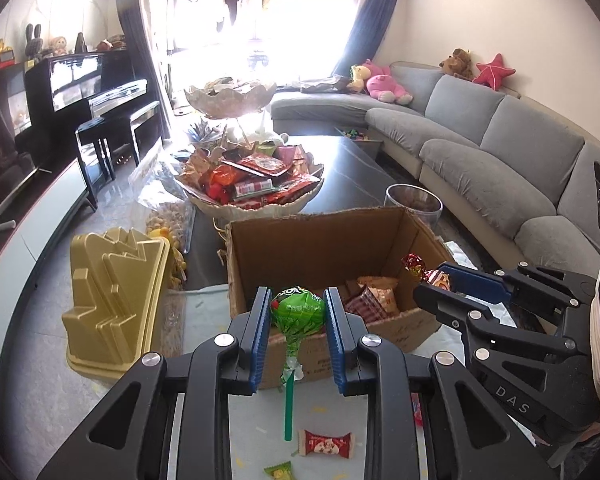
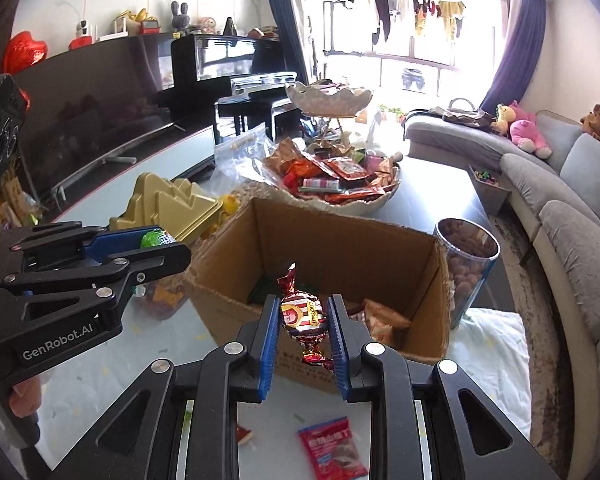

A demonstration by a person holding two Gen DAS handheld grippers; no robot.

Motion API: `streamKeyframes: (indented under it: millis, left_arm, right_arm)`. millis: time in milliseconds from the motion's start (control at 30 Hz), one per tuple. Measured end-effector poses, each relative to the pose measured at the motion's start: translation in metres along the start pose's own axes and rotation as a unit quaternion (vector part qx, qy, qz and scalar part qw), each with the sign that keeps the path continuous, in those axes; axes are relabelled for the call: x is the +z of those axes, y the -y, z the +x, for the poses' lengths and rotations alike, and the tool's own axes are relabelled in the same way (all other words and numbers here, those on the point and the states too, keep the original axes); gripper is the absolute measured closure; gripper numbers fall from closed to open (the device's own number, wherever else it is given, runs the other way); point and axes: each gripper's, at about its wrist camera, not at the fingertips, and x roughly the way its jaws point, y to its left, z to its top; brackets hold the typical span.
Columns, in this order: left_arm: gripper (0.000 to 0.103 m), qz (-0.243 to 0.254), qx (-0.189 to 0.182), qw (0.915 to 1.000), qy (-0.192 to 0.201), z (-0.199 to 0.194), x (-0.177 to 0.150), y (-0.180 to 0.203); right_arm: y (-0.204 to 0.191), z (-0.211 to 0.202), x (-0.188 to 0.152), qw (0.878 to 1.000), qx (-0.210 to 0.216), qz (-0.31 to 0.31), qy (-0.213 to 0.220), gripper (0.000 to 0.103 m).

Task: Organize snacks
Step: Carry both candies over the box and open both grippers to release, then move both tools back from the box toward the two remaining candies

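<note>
the left gripper (image 1: pixel 298 312) pinches a green lollipop (image 1: pixel 298 310) by its wrapped head, stick hanging toward 6 o'clock, while the right gripper (image 2: pixel 304 320) pinches a red foil candy (image 2: pixel 302 316); both hang just short of the cardboard box's (image 2: pixel 340 240) near wall, at 12 o'clock from each. to do this well, i'd carry each past the rim, over the packets inside, before spreading the jaws, keeping the grippers apart.
</note>
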Motion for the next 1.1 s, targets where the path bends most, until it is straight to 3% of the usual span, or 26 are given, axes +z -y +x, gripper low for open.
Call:
streamKeyframes:
  millis: [600,700,733,800,900,1100]
  left_arm:
    - [0.075,-0.02,0.006,0.999,-0.039,0.066,0.032,-0.002]
    - [0.047,-0.011,0.028,0.999,-0.032,0.066,0.029,0.0]
    - [0.046,-0.013,0.031,0.999,-0.03,0.064,0.026,-0.001]
    - [0.046,-0.013,0.03,0.999,-0.031,0.059,0.021,-0.002]
    - [0.041,-0.007,0.049,0.9985,-0.026,0.047,0.01,-0.003]
    - [0.033,0.005,0.075,0.997,-0.015,0.014,-0.01,0.0]
  right_arm:
    - [0.047,0.044,0.031,0.999,-0.029,0.041,-0.018,0.078]
    - [0.051,0.05,0.032,0.998,-0.034,0.043,-0.019,0.075]
    - [0.053,0.05,0.03,0.998,-0.036,0.048,-0.018,0.066]
    - [0.054,0.048,0.026,0.998,-0.042,0.053,-0.017,0.062]
    - [0.051,0.044,0.018,0.998,-0.051,0.045,-0.014,0.061]
    - [0.035,0.03,0.0,0.999,-0.031,0.03,-0.014,0.059]
